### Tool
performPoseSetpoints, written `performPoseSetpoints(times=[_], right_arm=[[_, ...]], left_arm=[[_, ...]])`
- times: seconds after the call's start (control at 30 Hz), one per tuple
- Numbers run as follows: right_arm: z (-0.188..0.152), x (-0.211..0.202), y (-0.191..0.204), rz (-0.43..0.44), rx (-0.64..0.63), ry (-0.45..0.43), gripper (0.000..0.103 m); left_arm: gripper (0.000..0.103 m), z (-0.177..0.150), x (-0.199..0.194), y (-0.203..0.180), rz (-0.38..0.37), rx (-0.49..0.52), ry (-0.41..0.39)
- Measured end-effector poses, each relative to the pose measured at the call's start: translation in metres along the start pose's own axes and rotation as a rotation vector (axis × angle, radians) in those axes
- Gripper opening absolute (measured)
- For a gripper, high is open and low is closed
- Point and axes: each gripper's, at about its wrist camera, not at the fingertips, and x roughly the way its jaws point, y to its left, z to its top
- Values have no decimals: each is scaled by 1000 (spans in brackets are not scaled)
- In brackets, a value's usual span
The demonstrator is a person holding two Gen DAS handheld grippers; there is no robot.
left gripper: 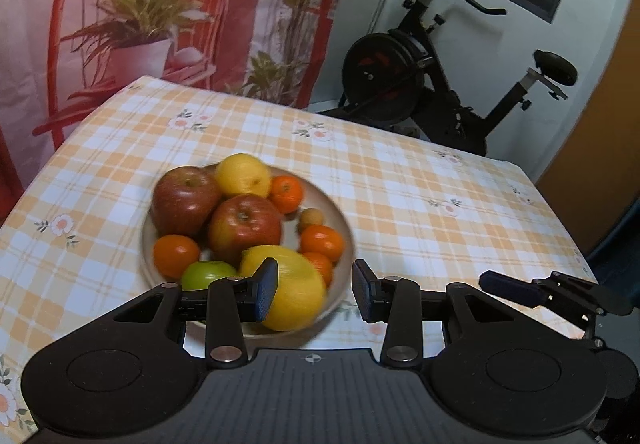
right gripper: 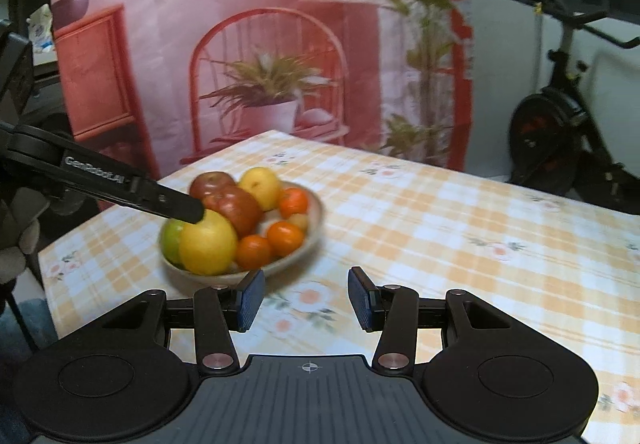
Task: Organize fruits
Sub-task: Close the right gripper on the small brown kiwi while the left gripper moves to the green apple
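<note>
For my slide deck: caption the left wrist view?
Left gripper hovers open-jawed over a plate heaped with fruit.

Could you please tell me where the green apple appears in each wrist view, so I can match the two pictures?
Left wrist view: the green apple sits at the near rim of the plate, lower left of centre, just behind the left finger.
Right wrist view: the green apple is at the plate's far left edge, left of centre.
Shared landmark: the big yellow fruit lies right beside it in both.
</note>
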Motion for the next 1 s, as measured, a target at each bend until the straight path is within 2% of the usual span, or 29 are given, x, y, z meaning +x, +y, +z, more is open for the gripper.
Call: performPoseSetpoints(times=[0.43, 1.0], right_arm=[[-43, -46, -45, -111, 37, 10, 43], [-76, -73, -70, -138, 84, 47, 43]], left_arm=[[42, -21, 6, -57, -82, 90, -15], [43, -47, 23, -104, -183, 146, 61]])
